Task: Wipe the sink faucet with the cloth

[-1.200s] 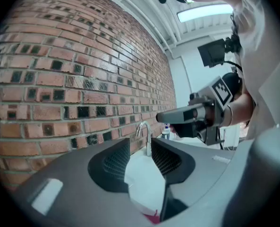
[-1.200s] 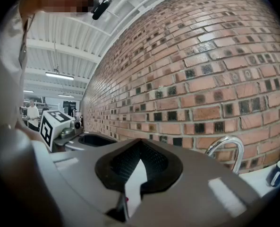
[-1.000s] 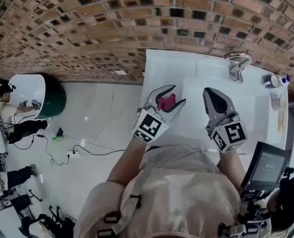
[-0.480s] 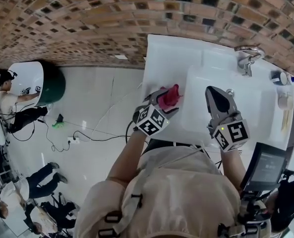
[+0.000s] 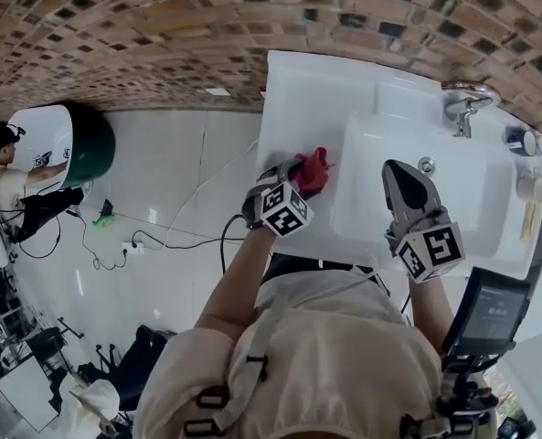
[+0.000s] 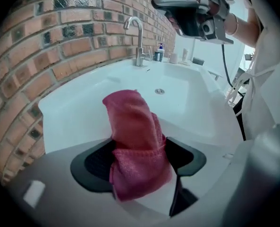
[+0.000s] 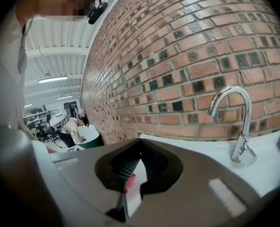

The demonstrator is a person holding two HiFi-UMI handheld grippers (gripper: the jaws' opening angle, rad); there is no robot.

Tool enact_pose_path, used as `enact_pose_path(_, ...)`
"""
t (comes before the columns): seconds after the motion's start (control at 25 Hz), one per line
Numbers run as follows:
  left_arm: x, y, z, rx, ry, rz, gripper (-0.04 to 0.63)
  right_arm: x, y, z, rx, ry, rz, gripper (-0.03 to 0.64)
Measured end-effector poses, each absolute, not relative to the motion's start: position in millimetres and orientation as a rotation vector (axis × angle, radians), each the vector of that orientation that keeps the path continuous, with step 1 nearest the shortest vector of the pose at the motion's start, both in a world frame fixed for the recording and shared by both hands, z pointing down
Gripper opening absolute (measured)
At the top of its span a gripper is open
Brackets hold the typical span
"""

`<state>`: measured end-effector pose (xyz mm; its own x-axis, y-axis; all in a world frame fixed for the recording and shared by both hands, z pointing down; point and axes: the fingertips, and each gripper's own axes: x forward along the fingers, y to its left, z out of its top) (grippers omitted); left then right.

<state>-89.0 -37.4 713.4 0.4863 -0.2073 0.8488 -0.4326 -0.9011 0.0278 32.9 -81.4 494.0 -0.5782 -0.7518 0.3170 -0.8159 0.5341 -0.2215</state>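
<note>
A pink cloth [image 5: 317, 164] [image 6: 135, 136] lies bunched on the left rim of the white sink [image 5: 298, 108], standing up between my left gripper's jaws. The left gripper [image 5: 309, 176] [image 6: 144, 156] points steeply down at it. Its jaws are spread wide, with dark pad showing beside the cloth on the left. My right gripper [image 5: 400, 168] [image 7: 140, 143] hovers over the basin with its tips together and nothing in them. The chrome faucet [image 5: 462, 103] [image 6: 137, 37] [image 7: 236, 122] stands at the back of the sink, well beyond both grippers.
A brick wall [image 5: 161, 35] runs behind the sink. Bottles and a cup [image 5: 522, 144] [image 6: 159, 52] stand right of the faucet. The drain [image 5: 426, 165] sits in the basin. A screen [image 5: 490, 314] is at my right hip. Cables [image 5: 161, 245] cross the floor on the left.
The left gripper has dropped down to the sink's left rim with the cloth, and its jaws have spread wider. The right gripper has sunk a little over the basin.
</note>
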Motion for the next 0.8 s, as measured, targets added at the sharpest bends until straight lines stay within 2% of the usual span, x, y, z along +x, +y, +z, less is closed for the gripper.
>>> enact_pose_path(0.2, -87.9, -40.5, 717.3, 2.467, -0.519, 1.390, 0.341, 37.3, -83.0, 501.3, 1.339, -2.575, 0.538, -0.011)
enact_pose_path(0.36, -89.0, -45.5, 713.6, 2.457, -0.548, 1.377, 0.323, 37.0, -81.3, 502.8, 1.337, -2.567, 0.552, -0.011)
enact_pose_path(0.4, -90.8, -48.8, 712.0, 2.456, -0.581, 1.371, 0.281, 36.9, -80.4, 502.0, 1.337, -2.566, 0.553, -0.011)
enact_pose_path(0.44, -93.0, -52.5, 711.2, 2.452, -0.616, 1.363, 0.142, 37.0, -79.7, 501.5, 1.336, -2.565, 0.552, -0.011)
enact_pose_path(0.64, -94.1, -61.7, 705.6, 2.439, -0.652, 1.314, 0.118, 44.9, -78.0, 495.9, 1.360, -2.561, 0.533, -0.011)
enact_pose_path(0.8, -78.7, -80.5, 671.6, 2.496, -0.739, 1.118, 0.115, 60.7, -75.3, 486.2, 1.414, -2.558, 0.501, -0.011)
